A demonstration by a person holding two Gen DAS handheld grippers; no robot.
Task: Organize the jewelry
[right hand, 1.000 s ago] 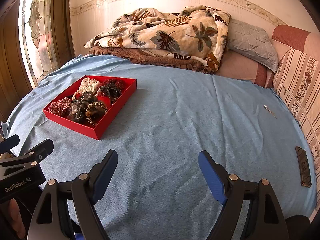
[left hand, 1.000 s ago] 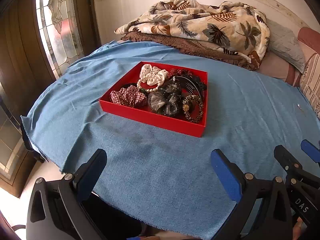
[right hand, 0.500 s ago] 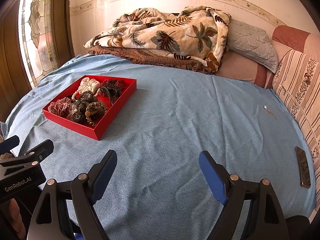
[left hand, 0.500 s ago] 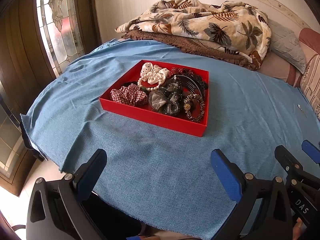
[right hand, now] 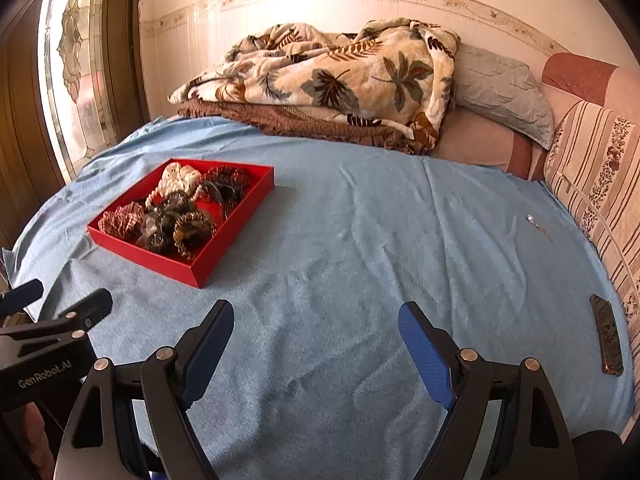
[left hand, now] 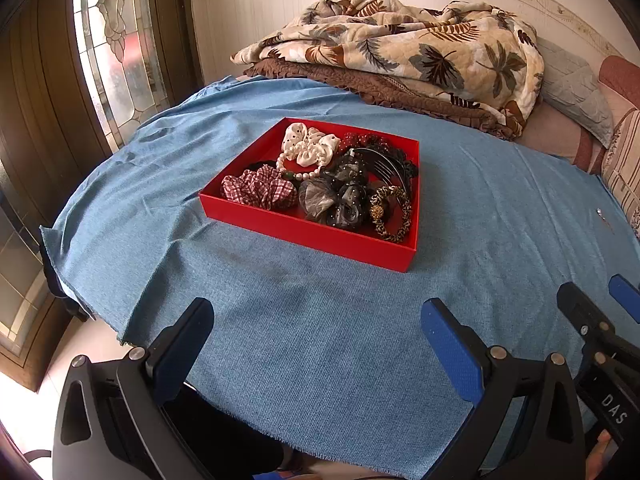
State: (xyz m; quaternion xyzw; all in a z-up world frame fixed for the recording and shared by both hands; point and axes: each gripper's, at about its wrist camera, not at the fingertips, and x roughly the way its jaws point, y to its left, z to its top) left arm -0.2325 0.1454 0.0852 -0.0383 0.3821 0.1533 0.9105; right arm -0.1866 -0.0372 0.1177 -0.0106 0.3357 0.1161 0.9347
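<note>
A red tray (left hand: 304,236) (right hand: 224,248) sits on a blue cloth and holds several hair pieces: a red checked scrunchie (left hand: 256,190), a cream dotted scrunchie (left hand: 306,146), a pearl bracelet (left hand: 286,168), a dark sheer scrunchie (left hand: 334,200), a leopard-print band (left hand: 394,212) and a black comb (left hand: 390,164). A small silver trinket (right hand: 531,219) lies alone on the cloth far right. My left gripper (left hand: 316,332) hovers open short of the tray, nothing between its fingers. My right gripper (right hand: 316,332) is open over bare cloth, right of the tray.
The blue cloth (right hand: 360,264) covers a bed. A leaf-print blanket (right hand: 340,76) on a brown one is piled at the back, with a grey pillow (right hand: 500,88). A dark phone-like slab (right hand: 608,334) lies near the right edge. A stained-glass window (left hand: 116,40) stands left.
</note>
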